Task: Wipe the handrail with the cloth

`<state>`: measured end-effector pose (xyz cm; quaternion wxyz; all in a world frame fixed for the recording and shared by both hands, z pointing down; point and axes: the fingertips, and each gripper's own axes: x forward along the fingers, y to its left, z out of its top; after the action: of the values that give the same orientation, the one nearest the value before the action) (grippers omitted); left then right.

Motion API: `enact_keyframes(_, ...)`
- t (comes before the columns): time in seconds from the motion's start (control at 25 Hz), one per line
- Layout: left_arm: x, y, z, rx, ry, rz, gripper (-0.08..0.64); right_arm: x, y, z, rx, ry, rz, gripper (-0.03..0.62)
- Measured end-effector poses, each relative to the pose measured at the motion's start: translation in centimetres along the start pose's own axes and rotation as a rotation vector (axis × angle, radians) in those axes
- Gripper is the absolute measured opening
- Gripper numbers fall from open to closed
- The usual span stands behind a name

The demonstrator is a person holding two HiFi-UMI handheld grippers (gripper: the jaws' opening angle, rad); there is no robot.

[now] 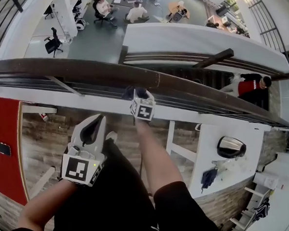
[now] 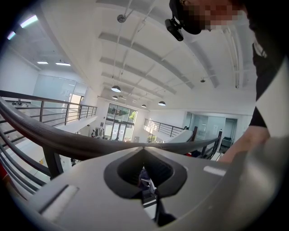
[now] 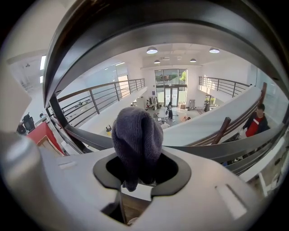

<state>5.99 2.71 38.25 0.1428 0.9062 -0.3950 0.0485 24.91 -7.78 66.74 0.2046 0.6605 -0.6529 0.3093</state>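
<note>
Right gripper (image 1: pixel 140 94), pinching the cloth (image 3: pixel 137 143), lay at the near edge of the handrail (image 1: pixel 73 73), which ran left to right ahead; left gripper (image 1: pixel 99 121), jaws together and empty, hung farther back

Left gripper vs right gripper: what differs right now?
The right gripper has its jaws clamped on a dark grey cloth; the left gripper has its jaws shut on nothing. The right gripper is close by the handrail; the left gripper sits back from it. Both are pale grey.
</note>
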Motion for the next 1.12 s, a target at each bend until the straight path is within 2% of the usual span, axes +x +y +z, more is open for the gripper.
enact_keyframes(0.52, -0.1, 0.1, -0.5, 0.017, 0.028, 0.004, 0.0, -1.3, -5.0, 0.2, -0.058, 0.01, 0.009, 0.12)
enact_keyframes(0.88, 0.3, -0.3, -0.3, 0.019, 0.032, 0.004, 0.0, -2.7, -9.2, 0.0, -0.007, 0.032, -0.05, 0.12)
enact_keyframes(1.12, 0.2, 0.4, -0.6, 0.004, 0.03, 0.015, 0.0, -3.1, -8.9, -0.1, 0.014, 0.017, -0.067, 0.117)
